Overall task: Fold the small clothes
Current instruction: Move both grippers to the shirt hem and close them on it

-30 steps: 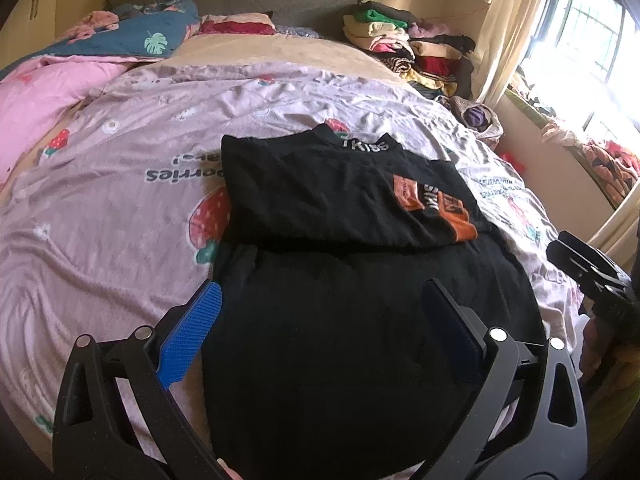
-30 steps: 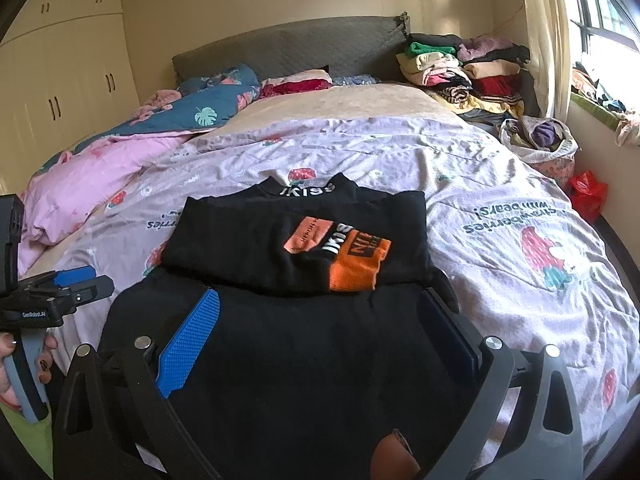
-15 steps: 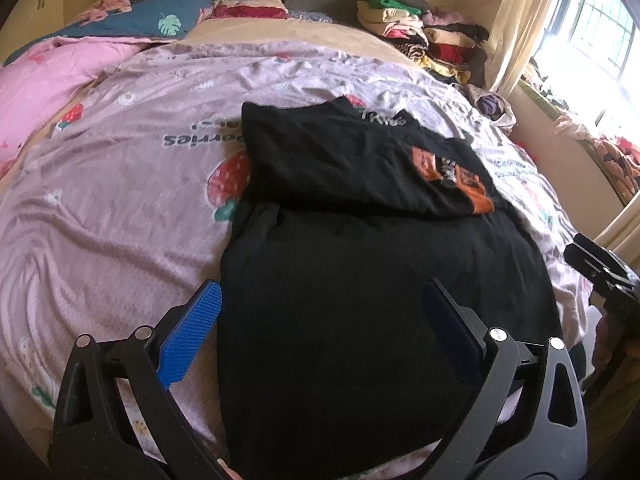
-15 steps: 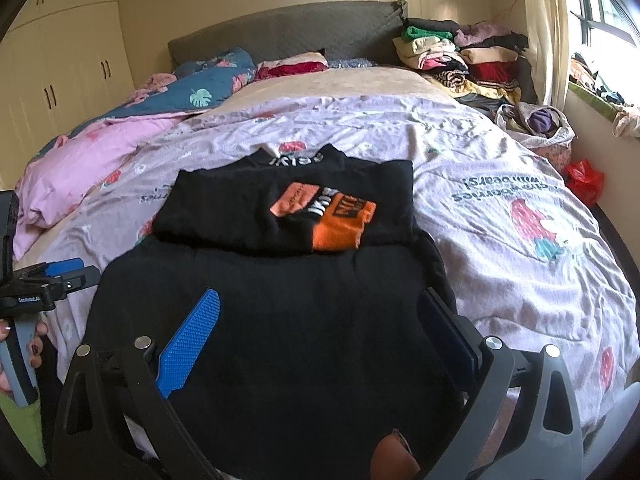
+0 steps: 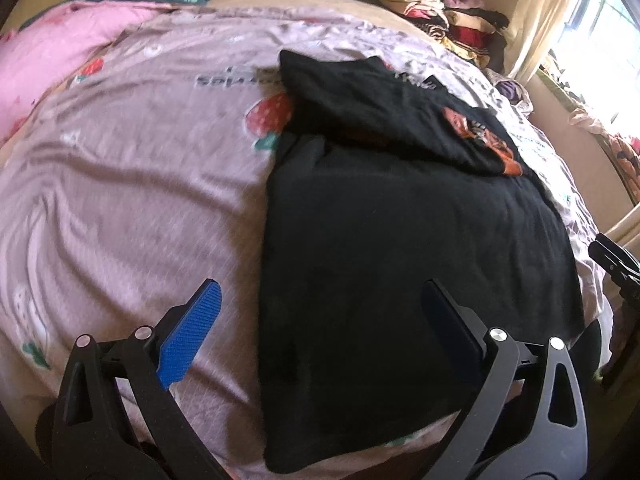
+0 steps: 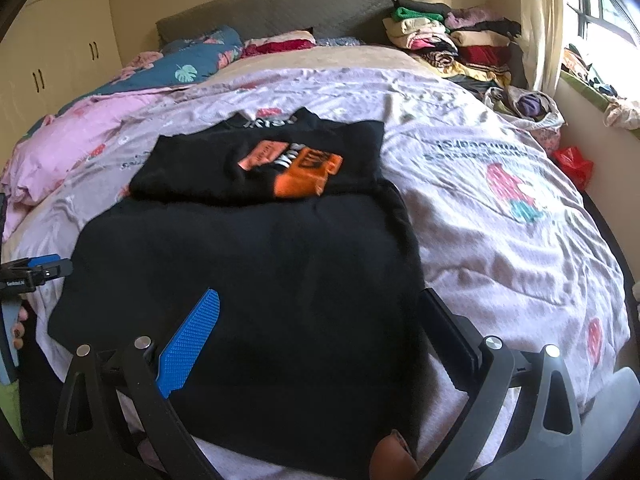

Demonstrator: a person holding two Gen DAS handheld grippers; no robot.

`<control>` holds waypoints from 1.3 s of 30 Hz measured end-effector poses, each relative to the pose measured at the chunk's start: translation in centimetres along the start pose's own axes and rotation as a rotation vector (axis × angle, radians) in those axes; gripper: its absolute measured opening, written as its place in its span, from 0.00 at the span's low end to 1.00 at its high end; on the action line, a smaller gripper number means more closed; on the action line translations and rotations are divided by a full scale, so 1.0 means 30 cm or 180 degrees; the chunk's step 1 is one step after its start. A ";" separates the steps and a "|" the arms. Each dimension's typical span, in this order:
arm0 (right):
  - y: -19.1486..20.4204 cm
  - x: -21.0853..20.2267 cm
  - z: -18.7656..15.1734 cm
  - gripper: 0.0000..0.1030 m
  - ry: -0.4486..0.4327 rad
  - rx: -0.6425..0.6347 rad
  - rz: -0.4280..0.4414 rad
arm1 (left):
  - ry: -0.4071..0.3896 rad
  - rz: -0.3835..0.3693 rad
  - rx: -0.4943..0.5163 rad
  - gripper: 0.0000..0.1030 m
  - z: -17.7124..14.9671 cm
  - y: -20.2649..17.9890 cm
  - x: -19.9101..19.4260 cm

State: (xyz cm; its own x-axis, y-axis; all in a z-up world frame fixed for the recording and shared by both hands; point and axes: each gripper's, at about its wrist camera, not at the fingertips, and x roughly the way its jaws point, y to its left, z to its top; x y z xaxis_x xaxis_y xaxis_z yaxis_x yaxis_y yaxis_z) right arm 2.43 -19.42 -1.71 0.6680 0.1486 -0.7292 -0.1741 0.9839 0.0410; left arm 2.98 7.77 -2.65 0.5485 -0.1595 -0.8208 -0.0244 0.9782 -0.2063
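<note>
Black T-shirt (image 6: 256, 280) lies on the strawberry-print bedsheet (image 5: 120, 200) of the bed. Its upper part, with the orange graphic (image 6: 304, 172), is already folded down toward the hem; the lower body is spread flat, hem at the near edge of the bed.

Left hand-held gripper (image 5: 320, 312): jaws spread wide, empty, straddling the shirt's left side edge just above the hem. Right hand-held gripper (image 6: 316, 320): also spread, empty, over the shirt's right side near the hem.

Risks, as I judge them: the jaws may pinch bedsheet along with the shirt, since the fabric lies flush on it. Uneven corner grasps would skew the next fold. Lifting the hem too fast could drag the folded upper part askew.
</note>
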 end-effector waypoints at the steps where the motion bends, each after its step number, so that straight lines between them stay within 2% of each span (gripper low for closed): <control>1: -0.006 0.000 -0.006 0.96 0.0009 0.0004 -0.0007 | 0.0015 -0.0001 -0.0015 0.91 -0.008 0.008 0.000; 4: -0.026 -0.001 -0.031 0.96 0.0051 0.0017 -0.0050 | 0.0035 -0.0036 -0.0010 0.91 -0.038 0.023 -0.007; 6: -0.039 -0.001 -0.042 0.96 0.0067 0.0030 -0.0070 | 0.0051 -0.0088 -0.0023 0.86 -0.055 0.030 -0.013; 11: -0.075 -0.010 -0.059 0.96 0.0081 0.0042 -0.0110 | 0.0175 -0.0244 -0.0057 0.61 -0.092 0.041 -0.009; 14: -0.103 -0.021 -0.075 0.96 0.0102 0.0053 -0.0101 | 0.0292 -0.0326 -0.0091 0.51 -0.120 0.047 0.009; 20: -0.169 -0.050 -0.119 0.96 0.0200 0.0151 0.0059 | 0.0373 -0.0376 -0.0104 0.51 -0.160 0.052 0.015; 25: -0.194 -0.045 -0.190 0.93 0.0404 0.0150 0.0165 | 0.0400 -0.0384 -0.0124 0.52 -0.170 0.062 0.023; 26: -0.198 -0.042 -0.203 0.89 0.0431 0.0147 0.0173 | 0.0400 -0.0387 -0.0129 0.52 -0.170 0.064 0.021; 27: -0.202 -0.038 -0.215 0.76 0.0466 0.0154 0.0189 | 0.0400 -0.0382 -0.0127 0.52 -0.170 0.063 0.021; 28: -0.205 -0.035 -0.223 0.69 0.0489 0.0171 0.0214 | 0.0402 -0.0376 -0.0122 0.52 -0.171 0.061 0.020; 29: -0.206 -0.030 -0.230 0.67 0.0505 0.0190 0.0237 | 0.0403 -0.0368 -0.0116 0.52 -0.173 0.061 0.019; 31: -0.203 -0.024 -0.238 0.54 0.0520 0.0188 0.0290 | 0.0408 -0.0349 -0.0097 0.52 -0.177 0.059 0.018; 35: -0.199 -0.006 -0.234 0.48 0.0554 0.0178 0.0381 | 0.0410 -0.0333 -0.0095 0.52 -0.187 0.061 0.012; 39: -0.185 0.046 -0.252 0.42 0.0751 0.0152 0.0429 | 0.0405 -0.0338 -0.0115 0.52 -0.193 0.066 0.008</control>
State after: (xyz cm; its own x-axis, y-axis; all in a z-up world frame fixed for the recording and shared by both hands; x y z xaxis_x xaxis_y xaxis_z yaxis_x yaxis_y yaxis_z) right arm -1.17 -25.41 -8.11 0.4531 0.2567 -0.8537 -0.2119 0.9612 0.1765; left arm -1.78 8.90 -6.36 0.4395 -0.2796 -0.8536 -0.0030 0.9498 -0.3127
